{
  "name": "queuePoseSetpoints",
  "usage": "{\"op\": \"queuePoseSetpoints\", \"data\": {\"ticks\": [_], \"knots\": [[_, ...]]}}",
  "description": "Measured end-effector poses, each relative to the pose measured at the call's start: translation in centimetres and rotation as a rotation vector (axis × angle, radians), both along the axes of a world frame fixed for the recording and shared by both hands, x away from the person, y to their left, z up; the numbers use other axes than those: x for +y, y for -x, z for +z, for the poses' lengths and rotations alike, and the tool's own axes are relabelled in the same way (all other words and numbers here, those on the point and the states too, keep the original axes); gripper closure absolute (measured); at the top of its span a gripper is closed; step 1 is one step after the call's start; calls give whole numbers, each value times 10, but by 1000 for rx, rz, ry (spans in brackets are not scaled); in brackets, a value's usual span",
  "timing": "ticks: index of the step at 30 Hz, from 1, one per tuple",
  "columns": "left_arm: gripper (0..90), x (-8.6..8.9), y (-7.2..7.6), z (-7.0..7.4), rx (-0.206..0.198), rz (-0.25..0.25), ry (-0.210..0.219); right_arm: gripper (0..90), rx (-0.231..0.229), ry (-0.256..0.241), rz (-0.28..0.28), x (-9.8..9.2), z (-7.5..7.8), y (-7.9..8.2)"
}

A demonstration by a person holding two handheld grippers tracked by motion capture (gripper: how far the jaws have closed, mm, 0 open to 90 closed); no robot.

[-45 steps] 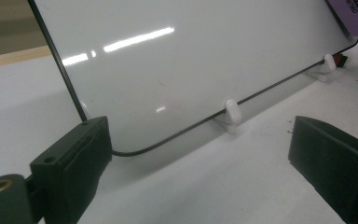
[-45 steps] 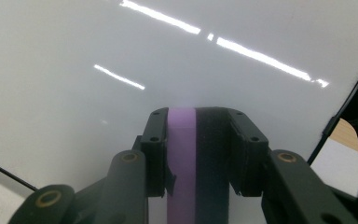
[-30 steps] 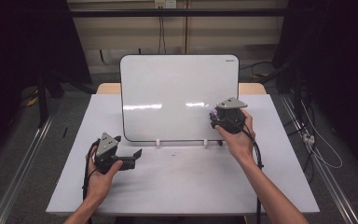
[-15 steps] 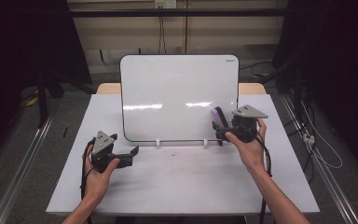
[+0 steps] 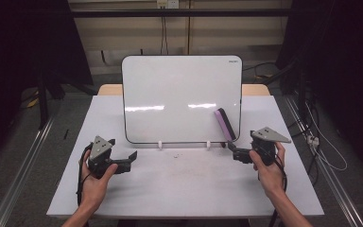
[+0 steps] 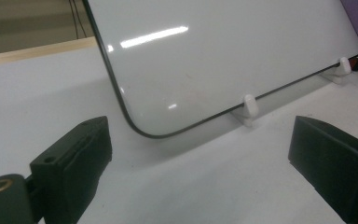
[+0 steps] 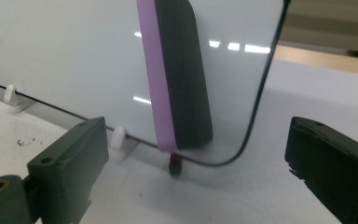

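White table [image 5: 184,189] w/ a few dark crumbs [image 7: 26,140] near its middle. Wooden tabletop edge [image 5: 255,89] behind it. Grey floor w/ metal rails [image 5: 23,161] left & right, cables [image 5: 324,146] at right. Wall outlet [image 5: 166,4] up top, wires hanging below.

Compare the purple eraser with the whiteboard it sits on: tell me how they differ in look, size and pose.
The eraser is purple with a black pad; the whiteboard is glossy white with a thin dark rim. The eraser is a small thick block, the whiteboard a broad thin panel. The eraser lies tilted near the lower right corner, while the whiteboard stands squarely on white clips. Both have rounded corners.
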State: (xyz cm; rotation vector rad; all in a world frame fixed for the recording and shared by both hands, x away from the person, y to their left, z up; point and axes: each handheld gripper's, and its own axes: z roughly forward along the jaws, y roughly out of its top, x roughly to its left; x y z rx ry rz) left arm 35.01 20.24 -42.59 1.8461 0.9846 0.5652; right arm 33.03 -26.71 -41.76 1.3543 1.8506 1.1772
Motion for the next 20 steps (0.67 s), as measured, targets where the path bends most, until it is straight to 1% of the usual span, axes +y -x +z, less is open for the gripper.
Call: {"op": "queuePoseSetpoints", "data": {"ticks": [1, 5, 6, 7, 8, 10, 11, 12, 14, 17, 20], "knots": [[59, 1, 0, 0, 1, 0, -4, 59, 6, -10, -2, -2, -2, 3], [59, 1, 2, -2, 2, 8, 6, 62, 15, -16, -22, -9, -10, 15], [59, 1, 3, -3, 0, 7, 2, 63, 17, -19, -26, -10, -11, 18], [59, 1, 3, -3, 0, 10, 8, 62, 16, -22, -32, -11, -14, 23], [59, 1, 4, -3, 1, 6, 1, 63, 15, -23, -35, -12, -15, 25], [59, 1, 5, -5, -1, 12, 9, 63, 10, -32, -49, -15, -21, 31], [59, 1, 5, -6, 1, 9, 2, 64, 3, -34, -57, -16, -23, 33], [59, 1, 6, -6, 1, 13, 10, 65, -3, -43, -65, -17, -25, 35], [59, 2, 7, -8, 8, 12, 9, 64, -8, -56, -64, -19, -25, 38], [59, 1, 9, -11, 17, 14, 13, 62, -14, -51, -70, -21, -26, 39], [59, 1, 9, -11, 16, 16, 16, 61, -7, -51, -66, -21, -27, 38]]}}
